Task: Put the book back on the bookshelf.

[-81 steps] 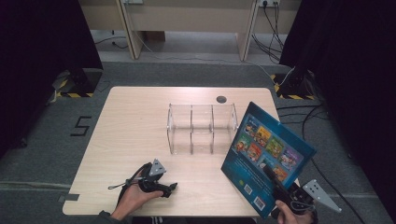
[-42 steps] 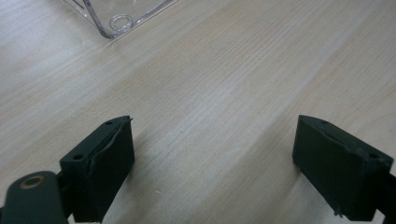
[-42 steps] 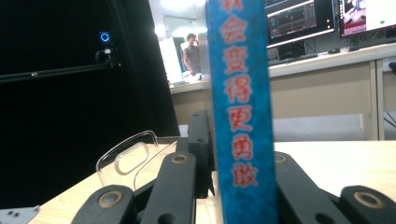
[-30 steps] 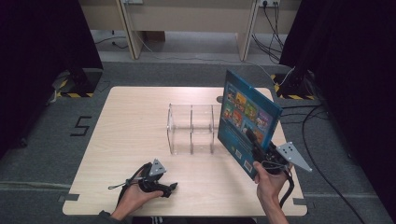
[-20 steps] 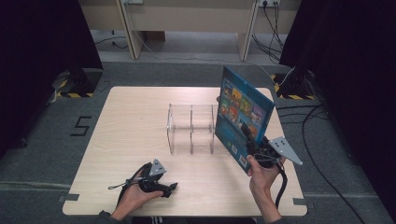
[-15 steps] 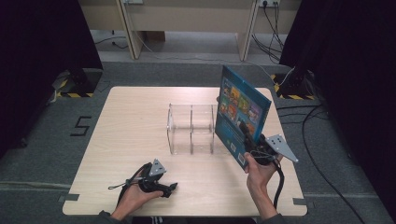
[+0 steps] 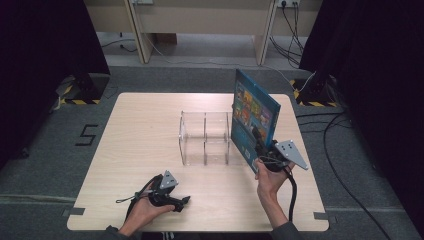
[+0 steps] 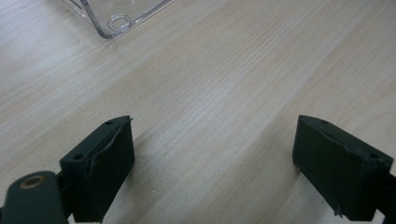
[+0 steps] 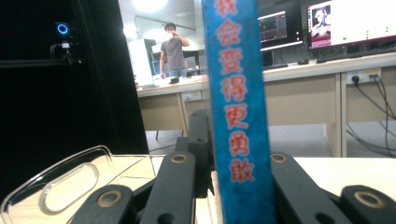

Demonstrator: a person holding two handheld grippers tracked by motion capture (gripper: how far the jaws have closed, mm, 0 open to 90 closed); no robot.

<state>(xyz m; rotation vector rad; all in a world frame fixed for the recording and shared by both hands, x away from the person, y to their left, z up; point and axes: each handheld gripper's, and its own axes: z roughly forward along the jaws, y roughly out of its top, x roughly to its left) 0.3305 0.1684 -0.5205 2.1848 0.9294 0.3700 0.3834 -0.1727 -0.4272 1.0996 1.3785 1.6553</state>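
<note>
A blue picture book [image 7: 252,117] stands upright in the air just past the right end of a clear acrylic rack [image 7: 205,137] with upright dividers. My right gripper [image 7: 260,148] is shut on the book's lower edge. In the right gripper view the blue spine [image 9: 236,116] with red characters rises between the jaws, and the rack's end wall [image 9: 60,186] lies to the left. My left gripper [image 7: 184,202] rests on the table near the front edge; its jaws stand wide apart over bare wood [image 8: 212,154], nothing between them.
The wooden table [image 7: 140,125] carries the rack at its middle. A corner of the rack [image 8: 116,21] is at the top of the left gripper view. Beyond the table are desks, cables on the floor and dark curtains on both sides.
My right hand has carried the book leftwards and slightly down, close to the right end of the rack, and turned it more upright. The left hand has stayed put.
</note>
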